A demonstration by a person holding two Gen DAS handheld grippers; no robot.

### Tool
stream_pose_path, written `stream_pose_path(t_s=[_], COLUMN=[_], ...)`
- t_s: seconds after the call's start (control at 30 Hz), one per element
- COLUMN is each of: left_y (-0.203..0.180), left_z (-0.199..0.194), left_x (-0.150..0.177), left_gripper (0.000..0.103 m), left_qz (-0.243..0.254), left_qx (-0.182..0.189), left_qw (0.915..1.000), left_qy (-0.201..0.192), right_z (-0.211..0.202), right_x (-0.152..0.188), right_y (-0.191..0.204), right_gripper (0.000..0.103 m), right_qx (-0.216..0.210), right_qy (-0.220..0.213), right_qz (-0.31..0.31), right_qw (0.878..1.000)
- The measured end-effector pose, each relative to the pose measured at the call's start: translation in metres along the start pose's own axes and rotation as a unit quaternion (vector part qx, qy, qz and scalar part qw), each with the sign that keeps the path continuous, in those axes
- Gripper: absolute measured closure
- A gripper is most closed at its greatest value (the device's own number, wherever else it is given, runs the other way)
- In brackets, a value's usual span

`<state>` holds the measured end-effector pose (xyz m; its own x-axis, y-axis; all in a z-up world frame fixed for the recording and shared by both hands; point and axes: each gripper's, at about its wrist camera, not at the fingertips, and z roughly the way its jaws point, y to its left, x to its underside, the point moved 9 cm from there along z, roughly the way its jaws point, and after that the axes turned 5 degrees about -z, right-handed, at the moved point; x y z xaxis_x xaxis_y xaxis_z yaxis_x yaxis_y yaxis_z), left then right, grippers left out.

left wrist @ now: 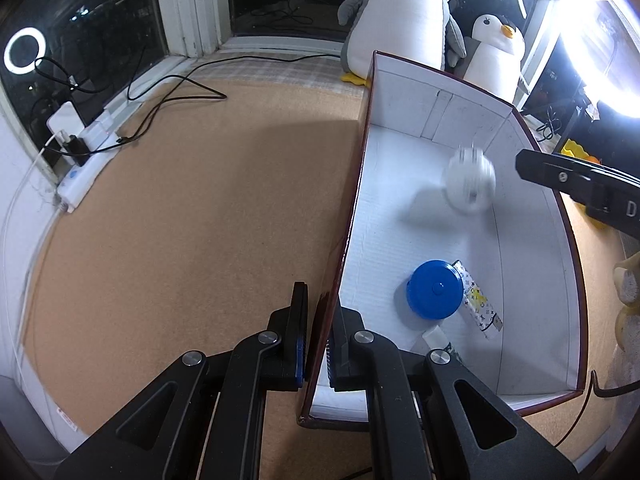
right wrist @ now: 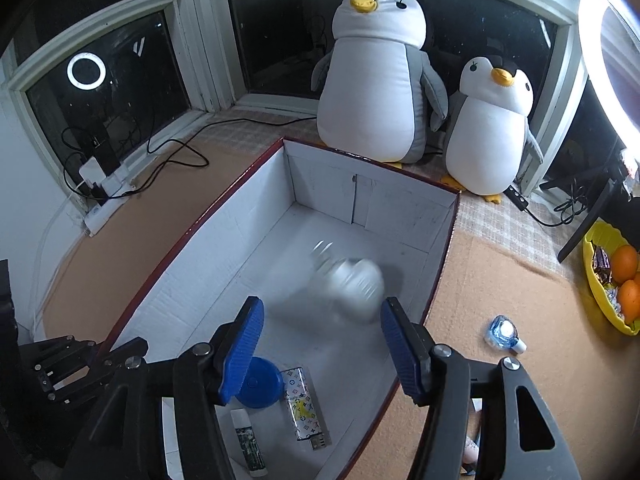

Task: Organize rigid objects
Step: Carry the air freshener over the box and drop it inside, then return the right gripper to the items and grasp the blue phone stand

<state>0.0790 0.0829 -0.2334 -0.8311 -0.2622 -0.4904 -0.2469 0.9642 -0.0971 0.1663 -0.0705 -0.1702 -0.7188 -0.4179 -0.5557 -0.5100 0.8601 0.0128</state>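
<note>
Meanwhile the left gripper (left wrist: 318,344) is clamped on the near left wall of the white-lined box (left wrist: 532,280), one pad outside on the cork side, the other inside; its jaws are drawn tight on the cardboard. Over the box the right gripper (right wrist: 322,344) stands with its blue pads apart and nothing between them; just ahead of its fingertips a white rounded object (right wrist: 354,286) shows only as a blur above the box floor, clear of both pads, and what it is I cannot tell. Below and behind those fingertips, on the floor of the box, lie a blue round case (right wrist: 258,384), a patterned lighter (right wrist: 306,410) beside it, and a white tube (right wrist: 248,440) nearest the camera. Outside the box, to the right of the right gripper, a small clear bottle (right wrist: 505,332) lies on the cork mat (right wrist: 520,380); further right sits a yellow bowl (right wrist: 596,292). Beyond the far wall sit two plush penguins (right wrist: 376,80).
</note>
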Motion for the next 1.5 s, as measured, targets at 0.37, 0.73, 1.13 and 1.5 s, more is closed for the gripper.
stream_pose_path(t_s=[0.37, 0.73, 1.13, 1.5], left_y=[-0.002, -0.008, -0.008, -0.010], left_z=[-0.001, -0.008, -0.002, 0.000], left_x=[-0.002, -0.013, -0.015, -0.015], left_gripper=[0.097, 0.097, 0.097, 0.097], left_qz=[0.003, 0.019, 0.026, 0.031], left_qx=[0.002, 0.006, 0.020, 0.033], left_qw=[1.0000, 0.9997, 0.9994, 0.9990], left_qy=[-0.002, -0.014, -0.003, 0.008], right_z=[-0.024, -0.055, -0.072, -0.073], right_x=[0.008, 0.036, 0.090, 0.122], right_y=[-0.032, -0.086, -0.139, -0.150], right_gripper=[0.045, 0.045, 0.045, 0.045], right_qx=[0.003, 0.028, 0.072, 0.079], right_qy=[-0.020, -0.044, -0.012, 0.008], right_qz=[0.045, 0.098, 0.158, 0.191], right_qw=[0.999, 0.994, 0.985, 0.978])
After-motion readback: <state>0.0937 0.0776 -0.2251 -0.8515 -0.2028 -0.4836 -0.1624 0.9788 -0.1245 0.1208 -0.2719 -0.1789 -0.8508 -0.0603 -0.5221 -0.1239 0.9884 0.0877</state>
